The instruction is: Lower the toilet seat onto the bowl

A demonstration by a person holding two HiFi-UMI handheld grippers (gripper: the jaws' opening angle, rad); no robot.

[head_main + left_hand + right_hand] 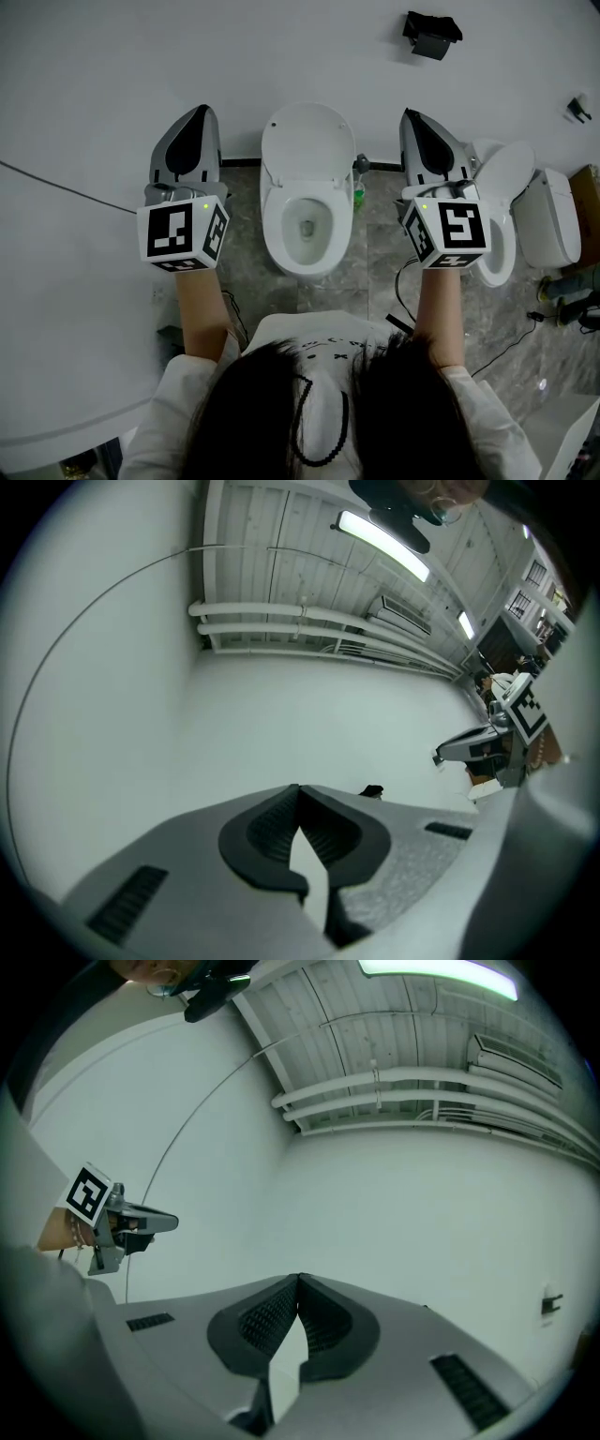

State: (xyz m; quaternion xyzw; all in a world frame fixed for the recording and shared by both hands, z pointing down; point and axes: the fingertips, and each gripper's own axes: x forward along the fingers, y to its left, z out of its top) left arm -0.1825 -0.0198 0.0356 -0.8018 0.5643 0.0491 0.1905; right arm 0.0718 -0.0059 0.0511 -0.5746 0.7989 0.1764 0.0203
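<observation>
A white toilet stands against the wall in the head view, its bowl (302,246) open. The seat and lid (307,141) stand raised against the wall. My left gripper (199,111) is held up to the left of the toilet, its jaws shut with nothing between them. My right gripper (410,112) is up on the toilet's right, also shut and empty. Neither touches the toilet. In the left gripper view the shut tips (298,787) face bare white wall and ceiling; the right gripper view shows its tips (298,1277) the same way.
A second toilet (502,220) with its tank (548,220) stands at the right. A green bottle (358,194) sits beside the middle toilet. A black box (431,35) hangs on the wall. Cables (511,347) lie on the floor at right. A white curved surface (56,328) fills the left.
</observation>
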